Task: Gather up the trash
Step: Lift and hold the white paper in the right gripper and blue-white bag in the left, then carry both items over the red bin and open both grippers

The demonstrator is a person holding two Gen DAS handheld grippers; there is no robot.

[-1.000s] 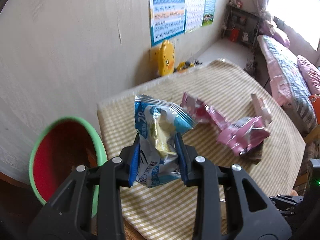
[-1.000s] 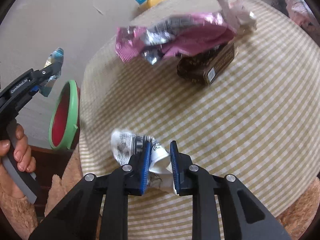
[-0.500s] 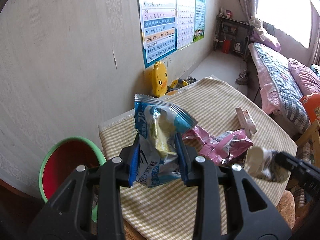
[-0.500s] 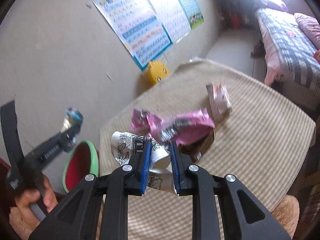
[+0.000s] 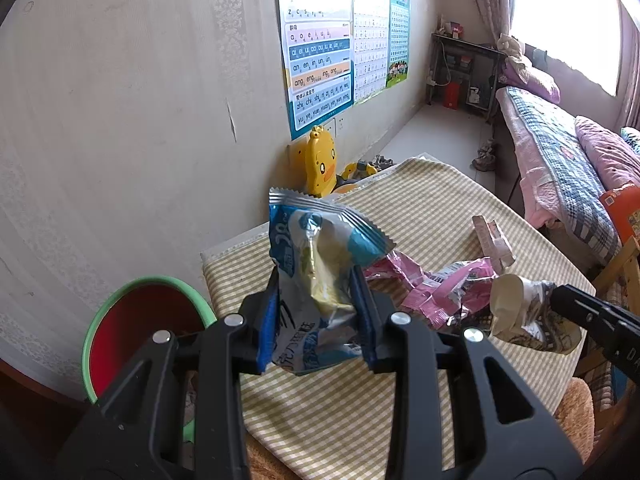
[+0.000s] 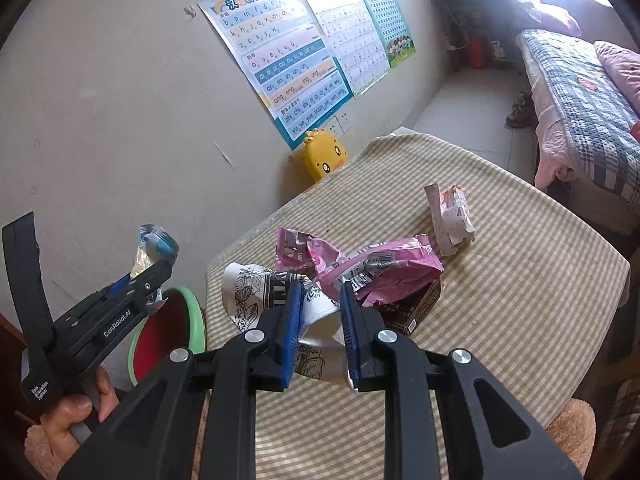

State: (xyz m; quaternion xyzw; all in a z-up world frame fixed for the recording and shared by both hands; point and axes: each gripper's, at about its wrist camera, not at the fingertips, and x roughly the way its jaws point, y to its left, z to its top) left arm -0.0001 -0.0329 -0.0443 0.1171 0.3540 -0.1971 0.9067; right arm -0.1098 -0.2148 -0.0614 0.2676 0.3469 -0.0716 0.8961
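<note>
Blue snack wrapper [image 5: 320,276] held upright above green-rimmed red bin [image 5: 136,320]; crushed paper cup [image 6: 276,300] lifted; pink wrappers [image 6: 372,268] crumpled on counter [image 6: 520,280].

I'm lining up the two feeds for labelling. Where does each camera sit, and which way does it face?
Left wrist: on the left hand-held gripper, looking along its fingers at the blue snack wrapper it grips; bin lower left.
Right wrist: on the right hand-held gripper, gripping the crushed paper cup; the person's left hand shows.
Shared: checked table, pink wrapper, yellow duck, posters.
</note>
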